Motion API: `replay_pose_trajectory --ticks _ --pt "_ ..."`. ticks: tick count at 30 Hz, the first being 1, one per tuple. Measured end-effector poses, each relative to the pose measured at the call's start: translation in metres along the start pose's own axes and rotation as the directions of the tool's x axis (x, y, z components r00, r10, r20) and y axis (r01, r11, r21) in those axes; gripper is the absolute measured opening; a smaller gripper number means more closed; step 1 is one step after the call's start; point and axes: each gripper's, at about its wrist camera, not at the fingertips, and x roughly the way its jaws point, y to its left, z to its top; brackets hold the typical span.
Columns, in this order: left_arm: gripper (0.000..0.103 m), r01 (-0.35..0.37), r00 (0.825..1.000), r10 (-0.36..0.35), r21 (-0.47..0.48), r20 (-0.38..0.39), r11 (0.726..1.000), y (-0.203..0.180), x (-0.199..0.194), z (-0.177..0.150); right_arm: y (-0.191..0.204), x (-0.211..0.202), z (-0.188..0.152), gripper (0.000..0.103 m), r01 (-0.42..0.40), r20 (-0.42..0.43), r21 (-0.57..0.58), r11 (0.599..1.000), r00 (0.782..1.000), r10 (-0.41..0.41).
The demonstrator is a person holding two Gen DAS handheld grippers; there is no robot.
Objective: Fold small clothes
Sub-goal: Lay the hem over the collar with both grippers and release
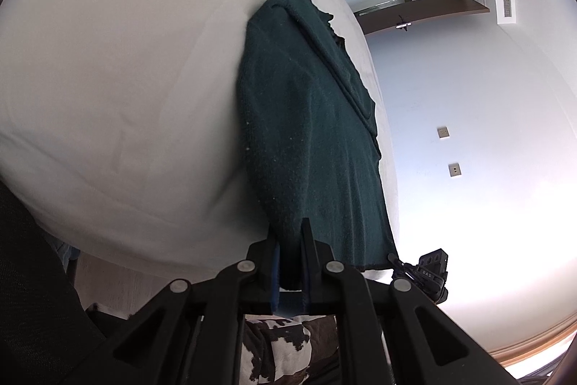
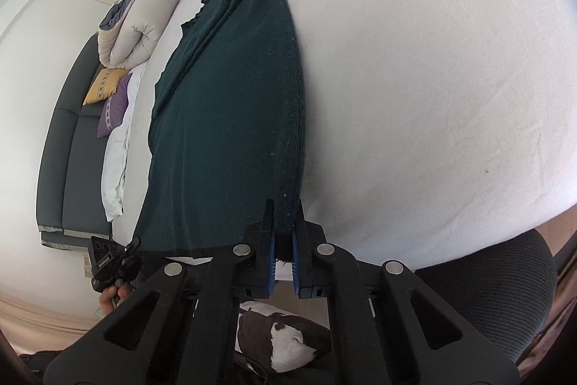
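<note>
Both views are taken from very close, low at the near edge of the bed (image 1: 108, 78), looking forward along it. The dark green garment (image 1: 306, 132) is shared, seen from opposite sides; each gripper is caught in the other view.

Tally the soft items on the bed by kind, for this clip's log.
Dark green knit garment: 1
Rolled beige duvet: 1
Yellow cushion: 1
Purple cushion: 1
White pillow: 1
Total: 5
</note>
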Motion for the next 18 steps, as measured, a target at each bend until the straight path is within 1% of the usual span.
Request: replay_pose_trajectory --ticks 3,6,7,9,10,13,18 --pt "0.009 0.051 0.998 -0.051 -0.010 0.044 0.999 -0.008 -0.011 0.007 0.021 -0.008 0.008 0.005 -0.053 0.035 -0.033 0.998 0.998 0.054" --pt "0.009 0.084 0.993 -0.085 0.010 0.082 0.996 -0.020 -0.019 0.016 0.039 -0.013 0.020 0.005 -0.115 0.070 -0.054 0.992 0.990 0.119" --pt "0.009 0.097 0.991 -0.098 0.015 0.093 0.995 -0.023 -0.021 0.020 0.043 -0.012 0.026 0.005 -0.119 0.069 -0.059 0.991 0.990 0.123" --pt "0.009 0.114 0.987 -0.115 0.020 0.115 0.993 -0.034 -0.020 0.028 0.051 -0.008 0.036 0.005 -0.103 0.068 -0.071 0.992 0.992 0.108" --pt "0.009 0.121 0.985 -0.122 0.021 0.123 0.992 -0.036 -0.019 0.033 0.053 -0.006 0.042 0.005 -0.111 0.073 -0.066 0.992 0.991 0.116" --pt "0.009 0.141 0.980 -0.143 0.023 0.141 0.990 -0.043 -0.016 0.050 0.060 -0.008 0.061 0.005 -0.147 0.112 -0.050 0.988 0.982 0.151" --pt "0.009 0.158 0.973 -0.163 0.043 0.165 0.986 -0.057 -0.006 0.090 0.079 -0.004 0.102 0.005 -0.163 0.162 -0.048 0.985 0.972 0.169"
